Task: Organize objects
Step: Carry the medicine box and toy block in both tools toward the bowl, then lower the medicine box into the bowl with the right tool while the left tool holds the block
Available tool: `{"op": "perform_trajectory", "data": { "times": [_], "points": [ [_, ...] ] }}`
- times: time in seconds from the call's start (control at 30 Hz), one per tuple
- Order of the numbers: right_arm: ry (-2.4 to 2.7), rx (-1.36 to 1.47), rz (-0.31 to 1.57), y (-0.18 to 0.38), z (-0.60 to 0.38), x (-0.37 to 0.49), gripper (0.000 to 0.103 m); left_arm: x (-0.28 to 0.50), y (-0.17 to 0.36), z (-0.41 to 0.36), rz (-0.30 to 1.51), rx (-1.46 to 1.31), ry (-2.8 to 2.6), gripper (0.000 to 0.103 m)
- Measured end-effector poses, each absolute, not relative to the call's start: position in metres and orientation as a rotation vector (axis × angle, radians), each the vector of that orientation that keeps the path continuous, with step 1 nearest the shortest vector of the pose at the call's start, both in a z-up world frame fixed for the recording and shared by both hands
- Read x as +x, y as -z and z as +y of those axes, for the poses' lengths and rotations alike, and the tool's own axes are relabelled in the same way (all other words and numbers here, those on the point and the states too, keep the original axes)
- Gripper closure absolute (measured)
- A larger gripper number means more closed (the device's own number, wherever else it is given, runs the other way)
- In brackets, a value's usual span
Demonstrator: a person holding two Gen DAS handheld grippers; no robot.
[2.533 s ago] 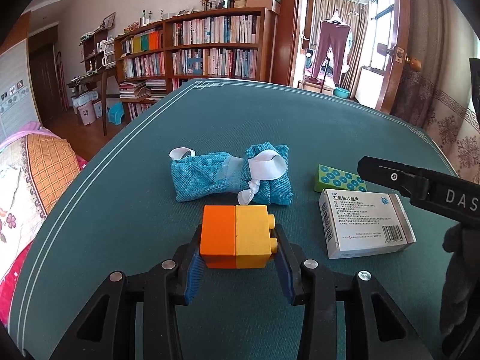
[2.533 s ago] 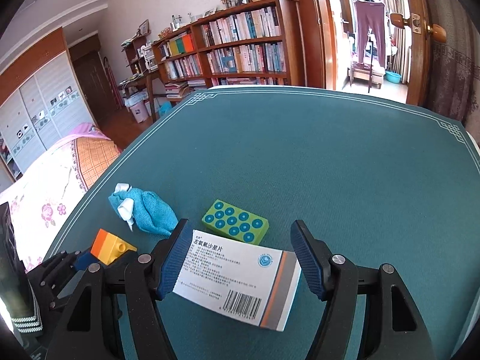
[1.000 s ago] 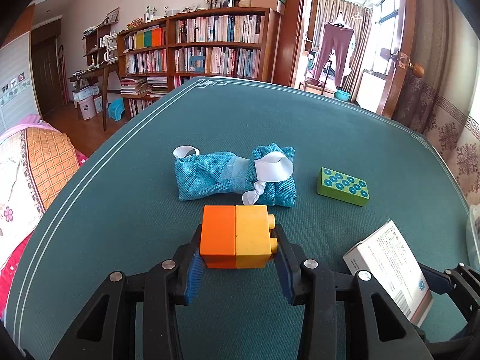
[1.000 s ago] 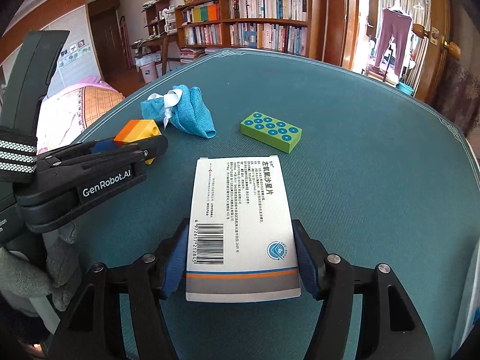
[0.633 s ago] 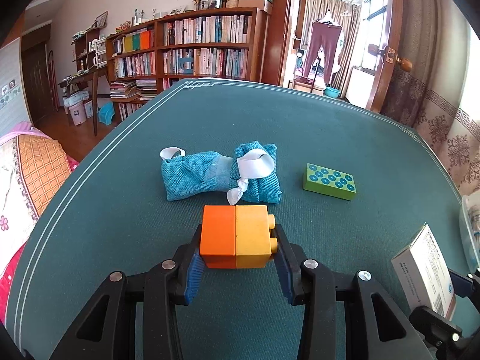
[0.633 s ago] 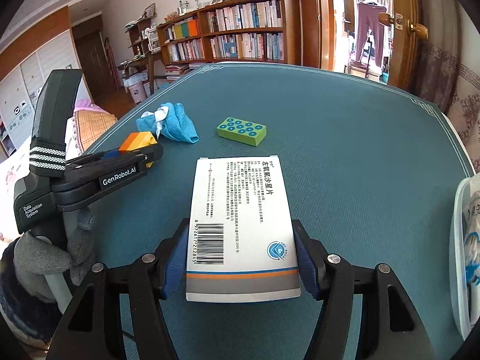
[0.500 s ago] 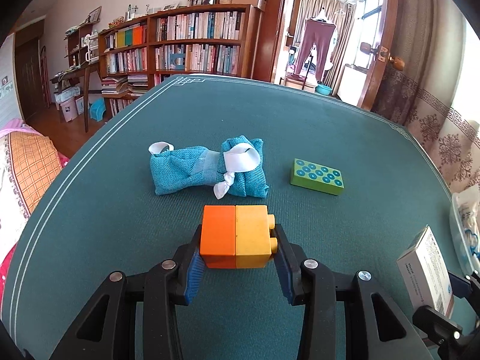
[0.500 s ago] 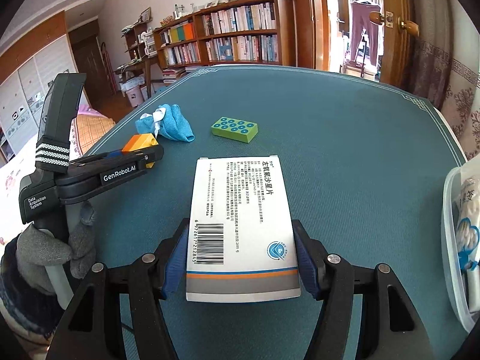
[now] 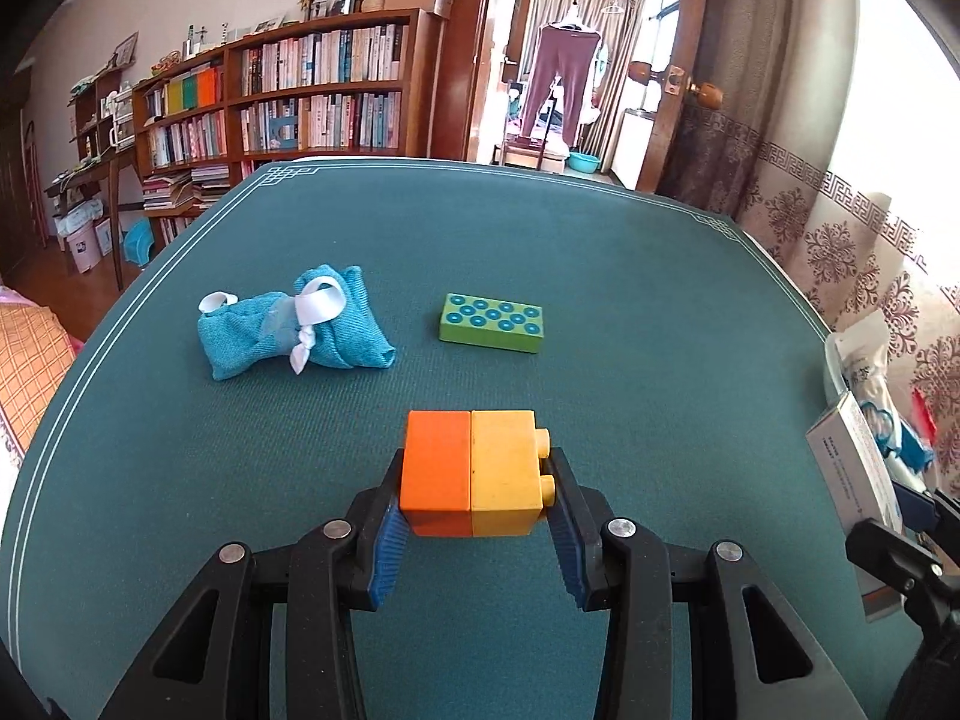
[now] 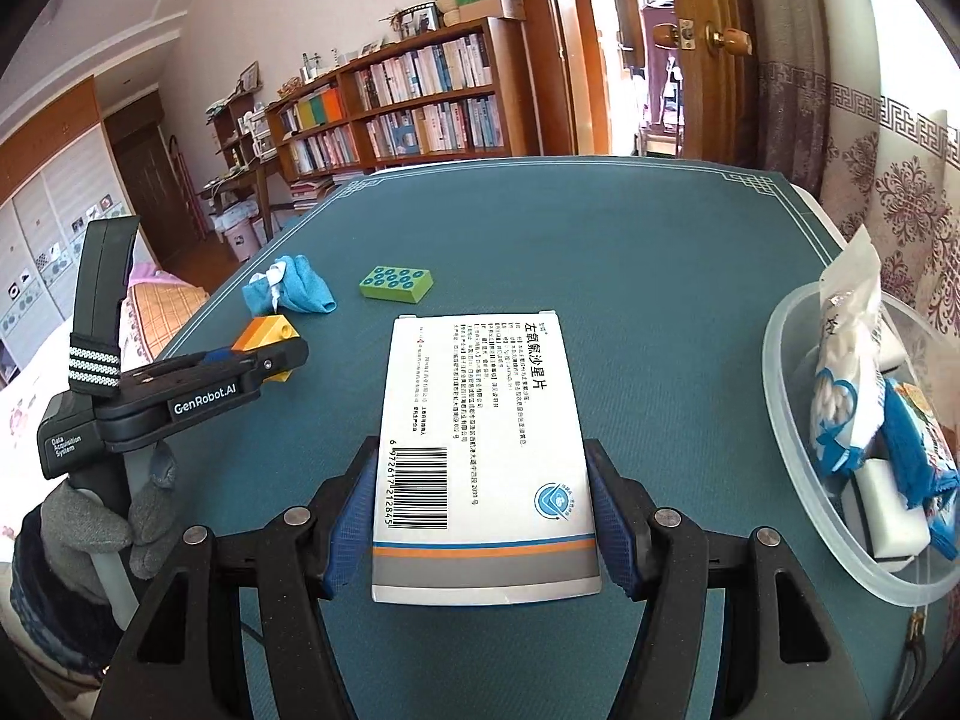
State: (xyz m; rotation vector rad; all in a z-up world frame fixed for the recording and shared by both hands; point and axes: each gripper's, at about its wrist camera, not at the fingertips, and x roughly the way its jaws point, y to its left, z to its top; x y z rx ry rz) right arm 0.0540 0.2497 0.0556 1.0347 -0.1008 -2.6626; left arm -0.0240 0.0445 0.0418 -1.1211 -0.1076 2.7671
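Observation:
My left gripper (image 9: 474,516) is shut on an orange and yellow toy block (image 9: 471,471), held above the green table; it also shows in the right wrist view (image 10: 267,339). My right gripper (image 10: 480,516) is shut on a white medicine box (image 10: 480,438), held above the table left of a clear plastic bin (image 10: 792,456). The box shows at the right edge of the left wrist view (image 9: 852,468). A green studded block (image 9: 492,322) and a blue cloth bundle with white ribbon (image 9: 294,330) lie on the table ahead.
The clear bin holds a bag of cotton swabs (image 10: 846,384), a blue packet (image 10: 918,444) and a white block (image 10: 888,504). The table edge (image 9: 90,354) curves on the left. A bookshelf (image 9: 288,102) and a doorway stand beyond the table.
Both grippers have moved right with their loads. The cloth bundle and green block have slid left in view, and the clear bin has come into the right wrist view.

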Motion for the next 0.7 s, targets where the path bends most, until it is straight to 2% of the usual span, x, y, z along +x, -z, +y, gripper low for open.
{"op": "perform_trajectory", "data": {
  "times": [0.53,0.7],
  "points": [
    [3.021,0.961,-0.366,-0.085,0.381,0.067,0.038,-0.017,-0.057,0.123,0.044,-1.06,-2.643,0.059],
    [3.133,0.938,-0.392,-0.092,0.417,0.059,0.038,-0.014,-0.058,0.142,0.073,-1.048,-2.61,0.059]
  ]
}}
